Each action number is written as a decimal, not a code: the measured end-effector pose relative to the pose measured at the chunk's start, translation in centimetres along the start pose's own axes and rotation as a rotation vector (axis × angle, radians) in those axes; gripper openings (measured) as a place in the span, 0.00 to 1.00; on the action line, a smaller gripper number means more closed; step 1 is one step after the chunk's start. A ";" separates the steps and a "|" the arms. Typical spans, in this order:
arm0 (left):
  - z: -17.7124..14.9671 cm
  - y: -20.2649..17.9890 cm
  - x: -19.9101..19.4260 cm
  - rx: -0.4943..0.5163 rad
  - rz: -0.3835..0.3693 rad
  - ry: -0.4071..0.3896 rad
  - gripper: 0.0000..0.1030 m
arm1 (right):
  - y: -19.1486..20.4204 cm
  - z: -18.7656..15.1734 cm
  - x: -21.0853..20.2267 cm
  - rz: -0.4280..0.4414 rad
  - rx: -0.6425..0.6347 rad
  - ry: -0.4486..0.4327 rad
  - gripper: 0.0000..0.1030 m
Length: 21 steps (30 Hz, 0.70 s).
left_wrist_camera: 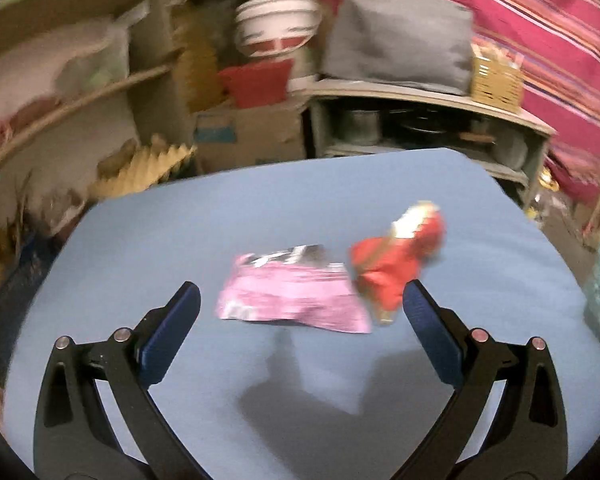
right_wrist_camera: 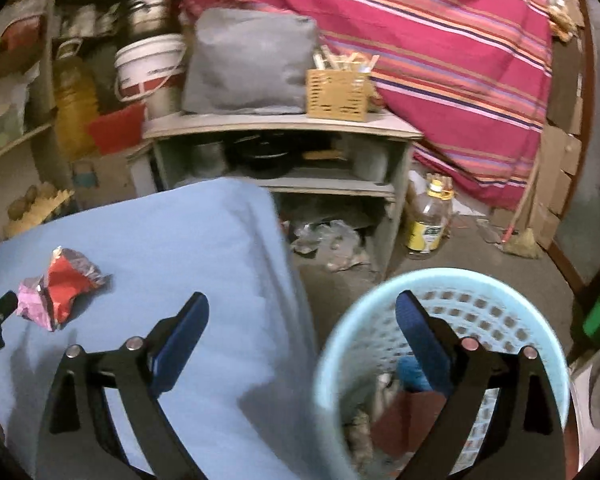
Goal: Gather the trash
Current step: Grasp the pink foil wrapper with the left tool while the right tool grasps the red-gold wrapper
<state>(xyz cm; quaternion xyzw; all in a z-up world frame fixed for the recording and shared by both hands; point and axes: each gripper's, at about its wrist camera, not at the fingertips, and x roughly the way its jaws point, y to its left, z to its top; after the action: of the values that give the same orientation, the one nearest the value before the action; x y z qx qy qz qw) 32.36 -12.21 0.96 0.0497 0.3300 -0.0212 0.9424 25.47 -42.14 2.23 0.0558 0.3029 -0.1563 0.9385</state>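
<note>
A pink wrapper (left_wrist_camera: 296, 294) lies flat on the blue tablecloth (left_wrist_camera: 180, 232), with a crumpled red wrapper (left_wrist_camera: 396, 264) touching its right end. My left gripper (left_wrist_camera: 300, 300) hovers open just short of them, its blue pads (left_wrist_camera: 172, 332) wide apart with nothing between. In the right wrist view the same pink wrapper (right_wrist_camera: 30, 300) and red wrapper (right_wrist_camera: 66, 284) sit far left on the cloth. My right gripper (right_wrist_camera: 302, 308) stands open and holds nothing, above the table's right edge and the rim of a light blue basket (right_wrist_camera: 500, 284) with several scraps inside.
Behind the table stands a low shelf unit (right_wrist_camera: 284, 128) with a grey bag (right_wrist_camera: 248, 60) and a woven box (right_wrist_camera: 336, 92). A white bucket (left_wrist_camera: 276, 24) and a red tub (left_wrist_camera: 256, 80) sit at the back. A bottle (right_wrist_camera: 428, 220) stands on the floor.
</note>
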 end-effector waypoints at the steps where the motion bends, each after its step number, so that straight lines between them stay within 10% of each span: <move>1: 0.1 0.6 0.7 -0.005 0.001 0.019 0.95 | 0.6 0.1 0.3 0.010 -0.001 0.011 0.90; 21: 1.3 1.8 9.0 -0.017 -0.128 0.212 0.91 | 6.4 0.2 4.3 0.094 -0.007 0.126 0.90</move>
<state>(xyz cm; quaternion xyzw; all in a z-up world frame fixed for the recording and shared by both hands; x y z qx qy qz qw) 40.36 -10.60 -3.49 0.0226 0.4306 -0.0730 0.8993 30.96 -37.28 -0.11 0.0762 0.3590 -0.1073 0.9240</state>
